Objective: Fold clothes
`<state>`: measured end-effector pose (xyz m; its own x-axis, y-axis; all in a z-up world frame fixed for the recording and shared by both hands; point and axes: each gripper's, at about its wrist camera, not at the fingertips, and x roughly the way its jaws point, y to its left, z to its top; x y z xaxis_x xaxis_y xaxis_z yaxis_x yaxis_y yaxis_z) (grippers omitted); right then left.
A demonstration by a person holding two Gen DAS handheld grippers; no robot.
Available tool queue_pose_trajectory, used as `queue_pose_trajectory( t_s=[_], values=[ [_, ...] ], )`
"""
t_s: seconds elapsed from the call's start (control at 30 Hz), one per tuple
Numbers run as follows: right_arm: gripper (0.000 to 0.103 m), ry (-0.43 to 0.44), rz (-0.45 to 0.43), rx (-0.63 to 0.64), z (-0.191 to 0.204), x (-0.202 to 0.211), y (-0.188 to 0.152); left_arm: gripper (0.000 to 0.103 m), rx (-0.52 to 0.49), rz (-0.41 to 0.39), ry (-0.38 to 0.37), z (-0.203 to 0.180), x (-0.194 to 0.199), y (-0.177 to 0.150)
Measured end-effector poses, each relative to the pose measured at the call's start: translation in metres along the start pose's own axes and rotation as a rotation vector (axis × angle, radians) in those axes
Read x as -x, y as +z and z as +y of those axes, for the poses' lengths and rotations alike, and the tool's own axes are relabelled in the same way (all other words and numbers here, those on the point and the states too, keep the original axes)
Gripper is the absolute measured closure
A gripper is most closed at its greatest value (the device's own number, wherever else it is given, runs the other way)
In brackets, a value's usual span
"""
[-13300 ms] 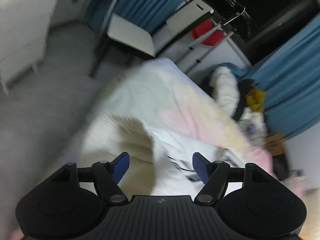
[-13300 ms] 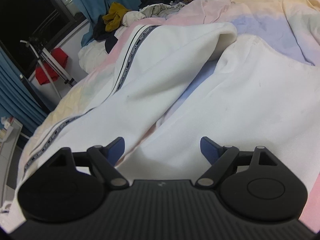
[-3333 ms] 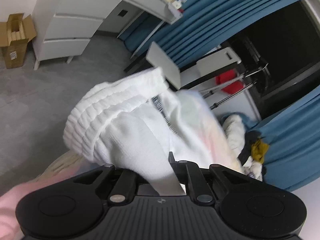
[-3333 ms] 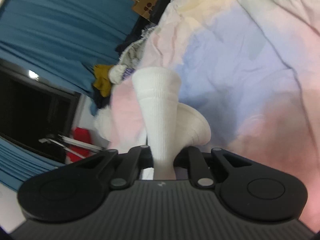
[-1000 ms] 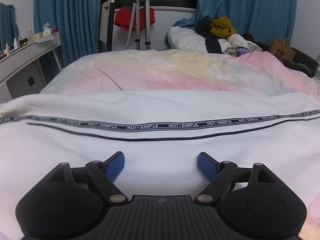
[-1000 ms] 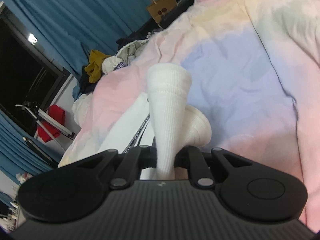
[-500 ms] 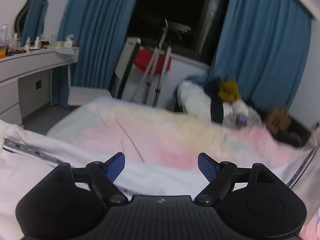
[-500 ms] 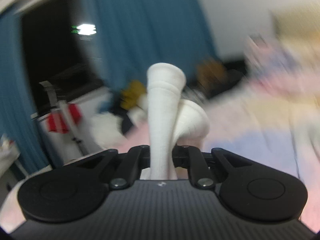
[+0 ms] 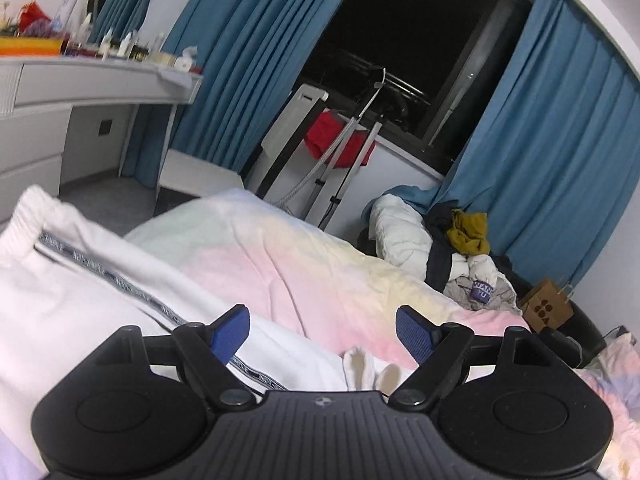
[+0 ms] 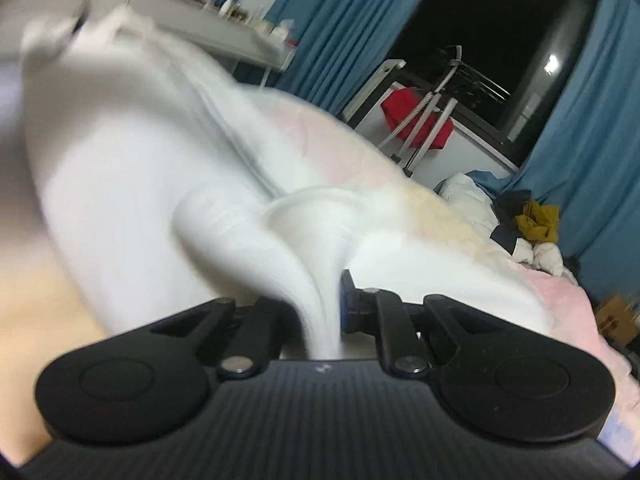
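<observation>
Cuff pinched at right, trousers stretched away to the left

The white trousers (image 10: 132, 200) are clamped at a ribbed cuff by the right gripper (image 10: 324, 312); the left gripper (image 9: 322, 330), spread wide and empty, hovers beside the striped leg lying leftward across the pastel duvet (image 9: 304, 264).

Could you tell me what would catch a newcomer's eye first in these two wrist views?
Most striking is the white ribbed cuff clamped in the right gripper, blurred in front of the camera. In the left view, the white trousers with a lettered grey stripe lie over the pastel bedspread, beneath the open left gripper.
</observation>
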<state>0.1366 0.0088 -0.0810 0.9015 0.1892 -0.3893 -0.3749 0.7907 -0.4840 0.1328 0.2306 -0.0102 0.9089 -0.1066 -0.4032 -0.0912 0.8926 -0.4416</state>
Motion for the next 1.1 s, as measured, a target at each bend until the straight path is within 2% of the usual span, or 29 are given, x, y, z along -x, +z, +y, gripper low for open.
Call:
queue_pose_trajectory(
  t_s=[0.1, 0.17, 0.23, 0.3, 0.4, 0.47, 0.57, 0.63, 0.67, 0.73, 0.8, 0.9, 1.0, 1.1],
  values=[
    [0.090, 0.002, -0.036, -0.081, -0.013, 0.012, 0.015, 0.021, -0.025, -0.008, -0.008, -0.005, 0.001, -0.004],
    [0.090, 0.042, -0.069, -0.135, -0.020, 0.019, 0.023, 0.021, -0.040, -0.002, -0.010, -0.011, -0.003, -0.009],
    [0.090, 0.094, -0.053, -0.149, -0.019, 0.018, 0.021, 0.021, -0.050, 0.013, -0.015, -0.016, -0.008, -0.015],
    [0.089, 0.110, -0.023, -0.126, -0.013, 0.010, 0.012, 0.021, -0.056, 0.043, -0.030, -0.019, -0.016, -0.021],
    [0.088, 0.119, -0.034, -0.143, -0.016, 0.010, 0.010, 0.022, -0.067, 0.086, -0.078, -0.022, -0.026, -0.027],
    [0.080, 0.133, -0.037, -0.179, -0.020, 0.014, 0.013, 0.022, -0.065, 0.113, -0.127, -0.022, -0.033, -0.030],
    [0.074, 0.177, 0.002, -0.217, -0.028, 0.026, 0.017, 0.024, -0.075, 0.158, -0.186, -0.025, -0.048, -0.036],
    [0.068, 0.199, 0.025, -0.197, -0.030, 0.032, 0.020, 0.026, -0.101, 0.201, -0.204, -0.028, -0.059, -0.042],
    [0.061, 0.211, 0.033, -0.186, -0.031, 0.037, 0.019, 0.028, -0.114, 0.222, -0.213, -0.030, -0.064, -0.045],
    [0.057, 0.245, 0.041, -0.207, -0.036, 0.049, 0.020, 0.035, -0.139, 0.264, -0.232, -0.032, -0.075, -0.052],
    [0.057, 0.259, 0.040, -0.265, -0.045, 0.062, 0.023, 0.035, -0.165, 0.307, -0.250, -0.035, -0.086, -0.058],
    [0.056, 0.302, 0.053, -0.357, -0.057, 0.054, 0.018, 0.039, -0.223, 0.327, -0.239, -0.037, -0.099, -0.064],
    [0.056, 0.346, 0.066, -0.450, -0.069, 0.044, 0.013, 0.051, -0.174, 0.353, -0.270, -0.027, -0.113, -0.069],
    [0.056, 0.389, 0.079, -0.543, -0.081, 0.034, 0.008, 0.056, -0.137, 0.407, -0.311, -0.023, -0.128, -0.072]
  ],
)
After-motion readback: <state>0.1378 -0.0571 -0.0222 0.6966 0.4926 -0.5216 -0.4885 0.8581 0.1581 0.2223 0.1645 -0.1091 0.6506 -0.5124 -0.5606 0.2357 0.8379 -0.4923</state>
